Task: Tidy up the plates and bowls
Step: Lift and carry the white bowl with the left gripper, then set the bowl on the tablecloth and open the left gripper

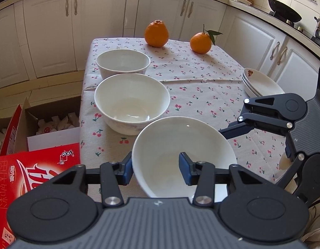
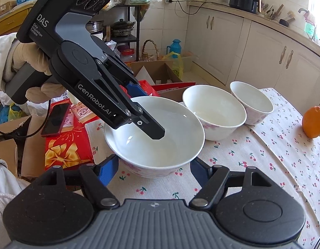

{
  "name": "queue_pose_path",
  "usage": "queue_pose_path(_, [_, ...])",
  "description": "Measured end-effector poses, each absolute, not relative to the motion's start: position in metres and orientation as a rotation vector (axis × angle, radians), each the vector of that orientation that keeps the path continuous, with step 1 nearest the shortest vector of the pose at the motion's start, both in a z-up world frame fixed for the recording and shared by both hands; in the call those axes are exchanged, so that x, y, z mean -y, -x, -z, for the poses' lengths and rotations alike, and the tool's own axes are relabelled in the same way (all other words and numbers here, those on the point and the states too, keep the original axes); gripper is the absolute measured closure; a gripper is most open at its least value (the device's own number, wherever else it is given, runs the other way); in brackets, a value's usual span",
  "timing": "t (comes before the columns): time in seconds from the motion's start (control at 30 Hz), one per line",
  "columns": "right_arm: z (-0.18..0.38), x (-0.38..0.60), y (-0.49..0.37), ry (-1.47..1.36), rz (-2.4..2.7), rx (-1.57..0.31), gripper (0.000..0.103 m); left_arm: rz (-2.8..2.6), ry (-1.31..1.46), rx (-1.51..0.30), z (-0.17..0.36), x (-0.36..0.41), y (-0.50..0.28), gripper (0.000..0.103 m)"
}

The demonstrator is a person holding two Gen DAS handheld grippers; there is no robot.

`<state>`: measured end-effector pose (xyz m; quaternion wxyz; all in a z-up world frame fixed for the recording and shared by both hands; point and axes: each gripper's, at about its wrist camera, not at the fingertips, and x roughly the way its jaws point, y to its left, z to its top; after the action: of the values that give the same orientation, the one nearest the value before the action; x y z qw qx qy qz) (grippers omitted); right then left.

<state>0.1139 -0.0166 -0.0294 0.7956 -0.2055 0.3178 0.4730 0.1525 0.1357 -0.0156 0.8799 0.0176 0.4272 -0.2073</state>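
Three white bowls stand in a row on the cherry-print tablecloth: a near bowl, a middle bowl and a far bowl. My left gripper is open and straddles the near bowl's left rim, one finger outside, one inside. In the right wrist view the left gripper reaches into the near bowl. My right gripper is open, its fingers on either side of that bowl's near wall. A stack of white plates sits at the table's right edge.
Two oranges stand at the table's far end. A red carton and open cardboard boxes sit on the floor left of the table. White kitchen cabinets surround the table. A phone lies on the boxes.
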Motion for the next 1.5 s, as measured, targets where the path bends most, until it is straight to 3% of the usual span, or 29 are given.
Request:
queue_pose_path(0.83, [0.028,0.134,-0.118,0.382,-0.733,-0.721,0.023,0.686,-0.128,-0.857,0.021,-0.009,-0.203,0.059])
queue_pose_path(1.5, [0.046,0.151,-0.131,0.32,-0.7,-0.77,0.023,0.701,-0.137,-0.878,0.038,0.01,-0.219,0.058])
